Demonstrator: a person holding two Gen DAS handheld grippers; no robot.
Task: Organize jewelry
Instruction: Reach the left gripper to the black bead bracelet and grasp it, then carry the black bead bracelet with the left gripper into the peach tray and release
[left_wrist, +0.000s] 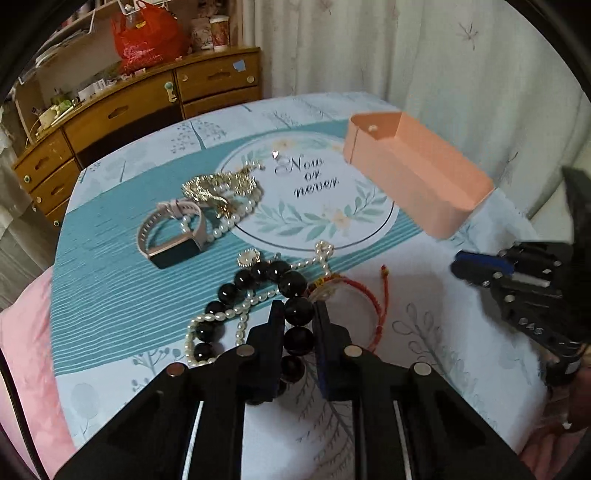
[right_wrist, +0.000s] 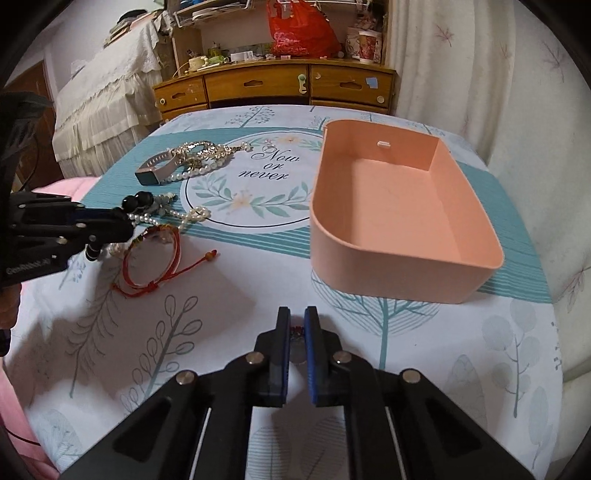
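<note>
My left gripper is shut on a black bead bracelet that lies tangled with a pearl necklace. A red cord bracelet lies just right of it. My right gripper is shut on a small silvery trinket with a red bit, low over the cloth in front of the empty pink tray. Farther back, a pink-strapped watch lies beside a heap of gold chains. In the right wrist view the left gripper sits over the black beads.
A printed tablecloth covers the round table. Pink bedding borders its left edge. A wooden drawer cabinet with a red plastic bag and cups stands behind. White curtains hang on the right.
</note>
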